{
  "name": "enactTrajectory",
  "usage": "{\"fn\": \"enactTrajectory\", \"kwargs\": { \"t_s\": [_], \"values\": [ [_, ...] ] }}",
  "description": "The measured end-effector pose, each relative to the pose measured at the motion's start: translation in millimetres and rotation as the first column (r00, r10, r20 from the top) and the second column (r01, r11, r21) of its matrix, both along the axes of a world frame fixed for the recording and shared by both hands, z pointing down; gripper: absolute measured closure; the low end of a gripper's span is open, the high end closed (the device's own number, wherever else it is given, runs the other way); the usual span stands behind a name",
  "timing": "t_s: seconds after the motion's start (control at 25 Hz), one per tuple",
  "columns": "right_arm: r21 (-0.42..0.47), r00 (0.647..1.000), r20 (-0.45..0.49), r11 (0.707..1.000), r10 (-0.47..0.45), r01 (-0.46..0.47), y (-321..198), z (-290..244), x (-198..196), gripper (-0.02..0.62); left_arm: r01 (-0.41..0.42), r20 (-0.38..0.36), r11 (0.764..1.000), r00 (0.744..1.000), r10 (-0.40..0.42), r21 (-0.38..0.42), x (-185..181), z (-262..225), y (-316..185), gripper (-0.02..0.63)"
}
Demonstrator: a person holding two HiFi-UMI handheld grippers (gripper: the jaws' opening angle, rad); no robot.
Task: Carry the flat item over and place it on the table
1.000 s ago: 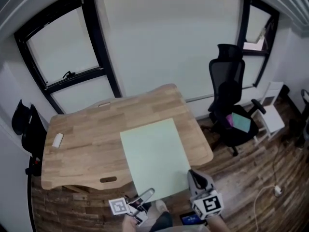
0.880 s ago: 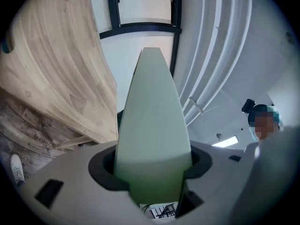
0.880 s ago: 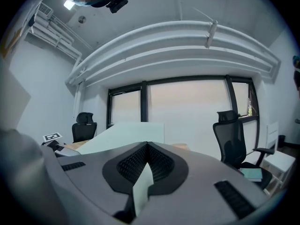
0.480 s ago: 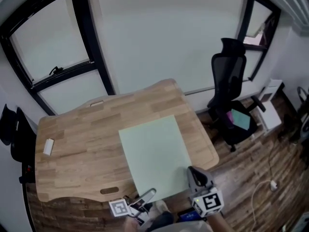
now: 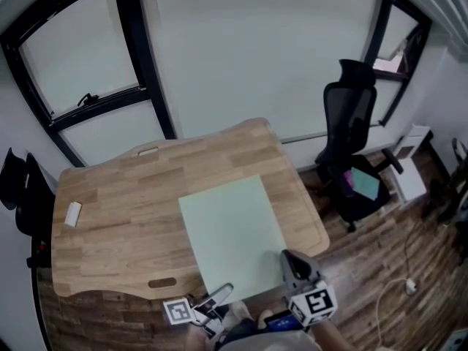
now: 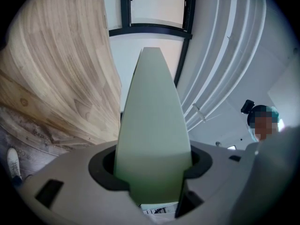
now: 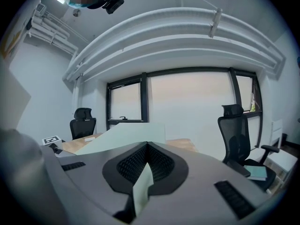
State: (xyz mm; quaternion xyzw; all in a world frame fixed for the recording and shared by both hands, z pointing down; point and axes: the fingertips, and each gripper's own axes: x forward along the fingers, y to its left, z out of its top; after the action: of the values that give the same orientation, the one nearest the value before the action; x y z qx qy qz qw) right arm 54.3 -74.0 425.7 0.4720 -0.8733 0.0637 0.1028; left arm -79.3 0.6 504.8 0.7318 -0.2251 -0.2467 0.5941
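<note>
the pale green sheet (image 5: 232, 236) hung over the right half of the wooden desk (image 5: 124, 218). its far edge reached toward the middle of the desk and its near edge stuck out past the desk's front edge, over the plank floor (image 5: 373, 269). it could not be told whether the sheet touched the desk top; in the right gripper view its far part looked raised above the wood.

both grippers sat off the front edge of the desk, at the sheet's near edge. the left gripper (image 5: 221, 294) was at the sheet's near left corner and the right gripper (image 5: 289, 258) at its near right corner. in the left gripper view the sheet filled the gap between the jaws from pad to pad, so that gripper was grasping the sheet with its jaws set fairly wide. the sheet ran away from it as a long wedge with the desk alongside. in the right gripper view the jaws were clenched tight on a thin sliver of the sheet's edge, and the rest of the sheet spread out ahead over the desk.

a small white block (image 5: 73, 213) lay near the desk's left end, well apart from the sheet. a black office chair (image 5: 355, 159) stood off the desk's right end.
</note>
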Motion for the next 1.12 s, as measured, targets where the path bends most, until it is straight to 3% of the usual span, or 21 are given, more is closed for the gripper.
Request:
{"fn": "enactTrajectory", "kwargs": {
  "t_s": [0.24,1.12],
  "values": [
    [0.008,1.0,0.019,1.0,-0.013,0.013,-2,0,8,0.603,0.003,0.027,0.999,1.0,-0.002,-0.034,6,10,7,0.33],
    [-0.079,0.999,0.026,0.997,-0.018,0.02,-1,32,10,0.603,-0.013,-0.009,0.996,1.0,0.012,-0.093,16,37,16,0.33]
  ]
}}
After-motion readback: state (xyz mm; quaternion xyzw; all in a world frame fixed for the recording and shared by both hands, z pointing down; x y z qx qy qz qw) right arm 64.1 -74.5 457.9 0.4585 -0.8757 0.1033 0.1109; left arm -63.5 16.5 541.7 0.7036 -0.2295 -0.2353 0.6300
